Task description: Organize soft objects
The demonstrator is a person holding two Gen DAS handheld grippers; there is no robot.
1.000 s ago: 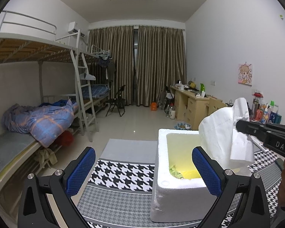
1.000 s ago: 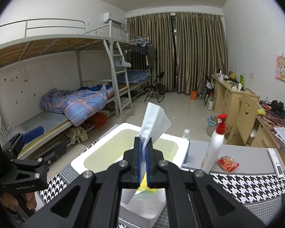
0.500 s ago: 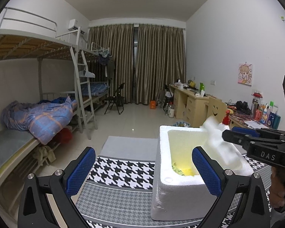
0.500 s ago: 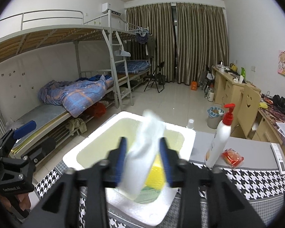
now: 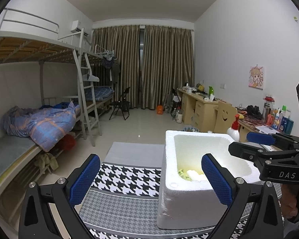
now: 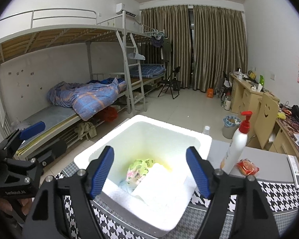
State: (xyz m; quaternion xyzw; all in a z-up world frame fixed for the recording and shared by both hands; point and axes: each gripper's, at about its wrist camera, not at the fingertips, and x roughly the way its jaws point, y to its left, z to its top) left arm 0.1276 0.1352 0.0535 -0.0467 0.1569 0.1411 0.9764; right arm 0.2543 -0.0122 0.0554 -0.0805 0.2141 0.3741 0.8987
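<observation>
A white foam box is seen standing on a table covered with a houndstooth cloth, close to the cloth's near edge in the right wrist view. Inside the box, a white folded cloth is seen lying on the bottom, partly over a green patterned soft item. The right gripper is held above the box's near rim; its jaws have just been opening and now stand wide apart, with nothing pressed between the blue pads. The left gripper is held at the box's left side, its jaws likewise spread wide and nothing grasped. A white pump bottle with a red top is found standing just beside the box's right wall, and a red packet is seen lying near the bottle's foot.
</observation>
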